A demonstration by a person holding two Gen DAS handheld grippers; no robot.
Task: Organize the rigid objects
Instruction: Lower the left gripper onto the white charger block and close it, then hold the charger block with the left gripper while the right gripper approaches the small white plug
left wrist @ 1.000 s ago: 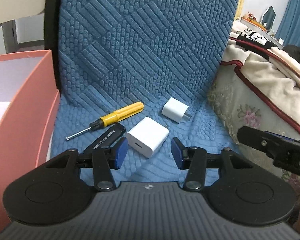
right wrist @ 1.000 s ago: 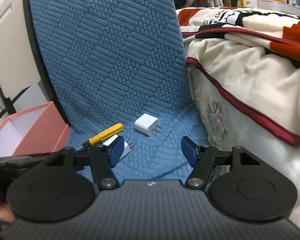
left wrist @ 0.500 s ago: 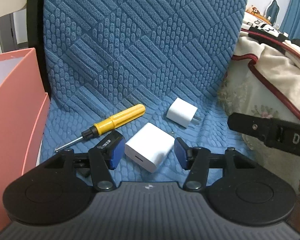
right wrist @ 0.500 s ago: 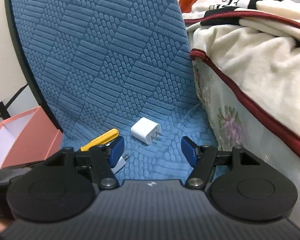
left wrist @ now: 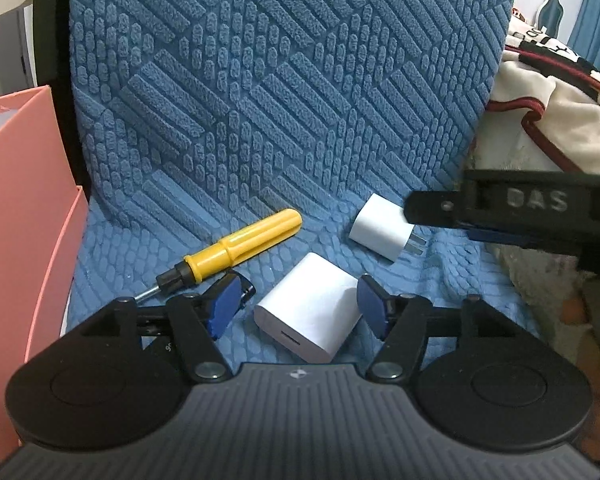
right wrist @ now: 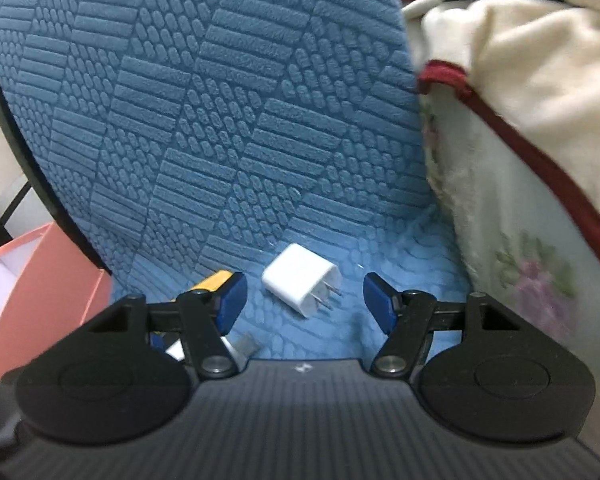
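Left wrist view, pink box (left wrist: 24, 216) at left, yellow screwdriver (left wrist: 236, 244) whole on the blue cushion (left wrist: 260, 100), left gripper (left wrist: 296, 308) fingers spread around the large white charger (left wrist: 312, 308); right wrist view, screwdriver mostly hidden, right gripper (right wrist: 304, 304) fingers spread about the small white plug (right wrist: 300, 280), floral bedding (right wrist: 532, 272) at right

Smooth white plastic charger (left wrist: 310, 312), textured cloth (left wrist: 260, 100)

blue cushion (left wrist: 284, 92), screwdriver (left wrist: 236, 242), two chargers (left wrist: 312, 312)
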